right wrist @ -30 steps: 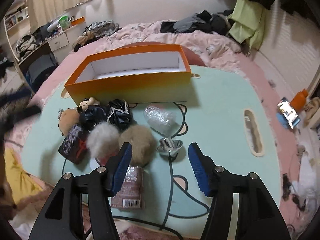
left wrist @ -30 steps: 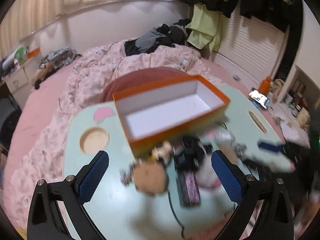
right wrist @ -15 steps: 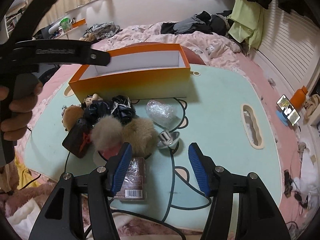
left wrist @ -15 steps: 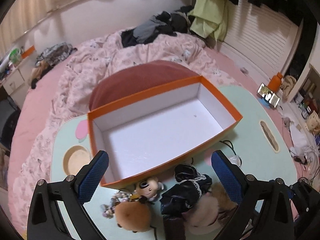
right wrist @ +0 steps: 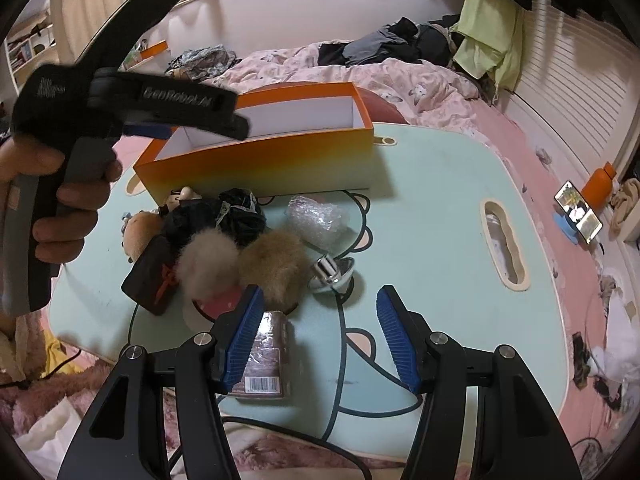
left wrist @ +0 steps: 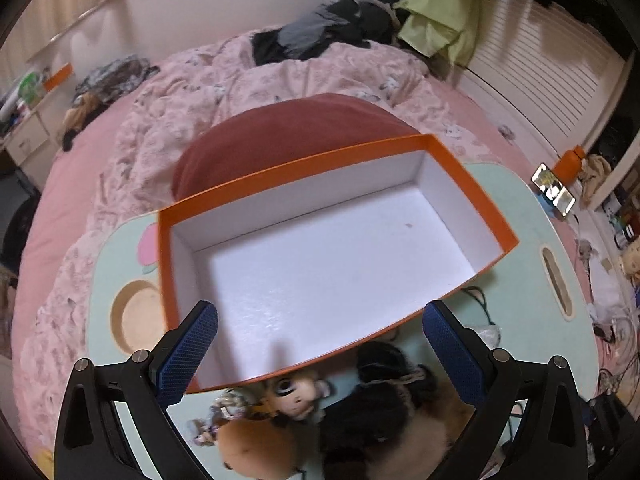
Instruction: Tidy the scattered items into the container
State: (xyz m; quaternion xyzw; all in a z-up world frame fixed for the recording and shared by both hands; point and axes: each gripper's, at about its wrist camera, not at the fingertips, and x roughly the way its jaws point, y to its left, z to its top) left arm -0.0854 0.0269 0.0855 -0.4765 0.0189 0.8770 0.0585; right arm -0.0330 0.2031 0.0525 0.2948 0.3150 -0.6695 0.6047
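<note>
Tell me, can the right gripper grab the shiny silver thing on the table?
Probably yes. The right gripper is open, and the silver thing lies just ahead of its fingers with only bare table between, though a tan pompom sits close beside it.

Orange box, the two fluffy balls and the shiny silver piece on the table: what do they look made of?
Orange box: apparently cardboard, with thin straight walls, a matte orange outside and a white lining.
Grey pompom and tan pompom: faux fur or similar fuzzy fibre, with soft wispy edges.
Silver piece: polished metal or chromed plastic, given its mirror-like highlights; which one is unclear.
</note>
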